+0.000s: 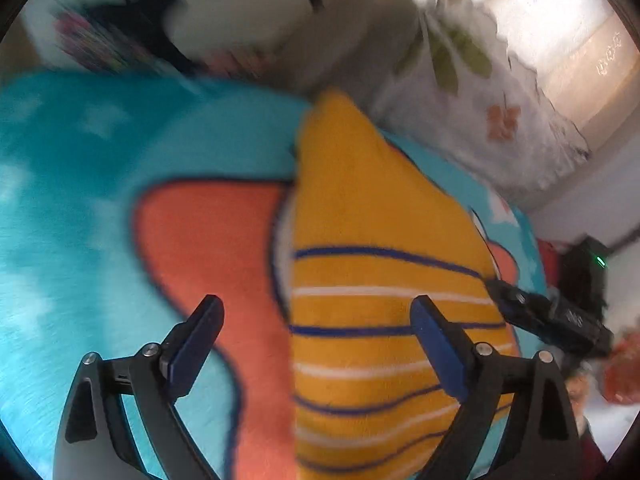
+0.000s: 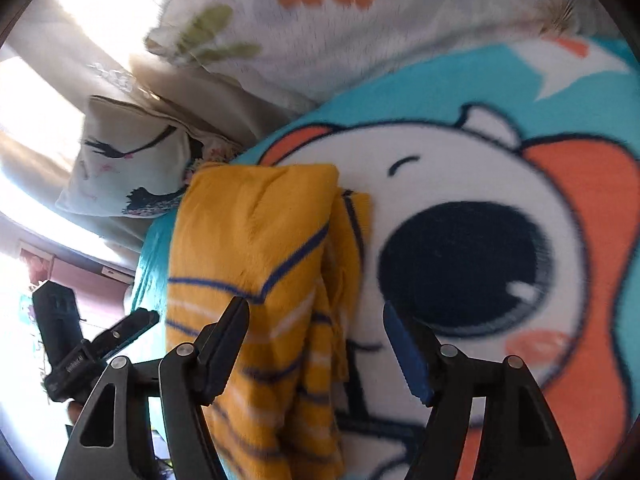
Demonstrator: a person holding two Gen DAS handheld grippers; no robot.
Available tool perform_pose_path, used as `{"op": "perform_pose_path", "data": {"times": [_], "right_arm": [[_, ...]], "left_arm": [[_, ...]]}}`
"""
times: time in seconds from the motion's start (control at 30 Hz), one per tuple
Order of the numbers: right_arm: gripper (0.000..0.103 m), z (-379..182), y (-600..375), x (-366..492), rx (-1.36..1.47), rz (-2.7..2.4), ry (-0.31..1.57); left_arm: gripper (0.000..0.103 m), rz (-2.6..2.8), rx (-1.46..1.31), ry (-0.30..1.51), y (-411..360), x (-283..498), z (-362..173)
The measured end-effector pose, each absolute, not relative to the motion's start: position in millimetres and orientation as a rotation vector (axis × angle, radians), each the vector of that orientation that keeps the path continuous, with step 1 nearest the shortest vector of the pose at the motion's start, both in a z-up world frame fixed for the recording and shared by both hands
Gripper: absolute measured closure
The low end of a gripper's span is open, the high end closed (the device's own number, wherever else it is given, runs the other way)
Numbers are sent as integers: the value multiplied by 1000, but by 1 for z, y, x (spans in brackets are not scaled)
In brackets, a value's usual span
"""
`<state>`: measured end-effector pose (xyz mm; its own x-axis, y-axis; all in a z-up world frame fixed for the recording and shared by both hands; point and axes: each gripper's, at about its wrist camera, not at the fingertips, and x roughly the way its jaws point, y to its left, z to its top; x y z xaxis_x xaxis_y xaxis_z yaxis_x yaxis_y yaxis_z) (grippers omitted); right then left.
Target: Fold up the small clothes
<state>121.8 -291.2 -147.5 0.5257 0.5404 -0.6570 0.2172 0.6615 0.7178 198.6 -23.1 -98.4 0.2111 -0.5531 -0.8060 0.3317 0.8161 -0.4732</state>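
Left wrist view shows the left hand-held gripper (image 1: 316, 320) with its jaws spread wide, nothing clamped between them; the yellow garment (image 1: 380, 216) lies beneath and between the blue-padded fingers (image 1: 438, 354), apart from them as far as can be told. The right hand-held gripper (image 2: 316, 324) also stands well open and holds nothing, its left finger over the garment's striped edge. Each hand-held gripper shows at the edge of the other's view.

The garment is a soft, fuzzy mustard-yellow knit with thin blue and white stripes, folded into a long, narrow bundle with layered edges along one side. It rests on a plush fleece blanket (image 1: 80, 208) in turquoise, printed with a large cartoon face in white, orange and dark navy. This covers a bed. Beyond lie a white floral-print cover (image 2: 360, 40) and a pale pillow (image 2: 128, 160) with drawn eyelashes. Bright window light washes the room behind.
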Motion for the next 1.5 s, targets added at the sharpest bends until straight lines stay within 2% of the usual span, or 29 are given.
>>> {"op": "perform_pose_path", "data": {"times": [0.07,0.1,0.13,0.17,0.2,0.27,0.3,0.43,0.53,0.63,0.7,0.77,0.9,1.03,1.13,1.2,1.27,1.3,1.4,1.5], "right_arm": [[28,-162,-284,134,937,256,1029],[27,-167,-281,137,969,262,1026],[27,-169,-280,138,992,265,1019],[30,-170,-277,141,1016,275,1018],[44,-171,-274,146,1059,311,1032],[52,-165,-272,149,1087,341,1022],[56,-157,-270,149,1092,363,1006],[57,-126,-261,156,1070,419,928],[57,-115,-249,170,956,356,916],[50,-124,-237,183,805,220,998],[46,-130,-236,182,805,188,1024],[46,-127,-242,174,834,180,1011],[46,-96,-254,150,726,83,955],[45,-47,-242,131,497,-2,879],[35,-24,-215,138,390,-6,810],[31,-22,-191,157,346,20,807],[31,-31,-170,182,329,20,874],[31,-37,-162,192,333,31,907],[31,-65,-142,220,358,73,1014],[30,-94,-128,237,267,31,1149]], "left_arm": [[9,-736,-271,1315,-39,203,-123],[7,-748,-264,1299,-43,199,-123],[9,-759,-239,1274,-48,198,-119],[20,-770,-238,1295,-52,198,-119],[25,-755,-256,1301,-51,200,-115],[43,-762,-302,1281,-41,200,-101],[45,-763,-314,1269,-34,200,-89],[46,-714,-204,1189,-26,196,-53],[41,-611,-114,1168,-25,207,-53],[40,-471,-54,1229,-13,215,-75],[40,-465,-94,1252,1,211,-81],[40,-444,-122,1239,16,201,-74],[38,-363,-90,1125,44,173,-46],[26,-299,-50,988,73,143,-14],[26,-250,9,876,91,132,10],[20,-202,24,801,107,124,26],[2,-177,8,738,120,121,38],[0,-151,-4,706,130,118,46],[0,-110,-24,664,148,112,57],[0,-79,-44,679,168,112,57]]}}
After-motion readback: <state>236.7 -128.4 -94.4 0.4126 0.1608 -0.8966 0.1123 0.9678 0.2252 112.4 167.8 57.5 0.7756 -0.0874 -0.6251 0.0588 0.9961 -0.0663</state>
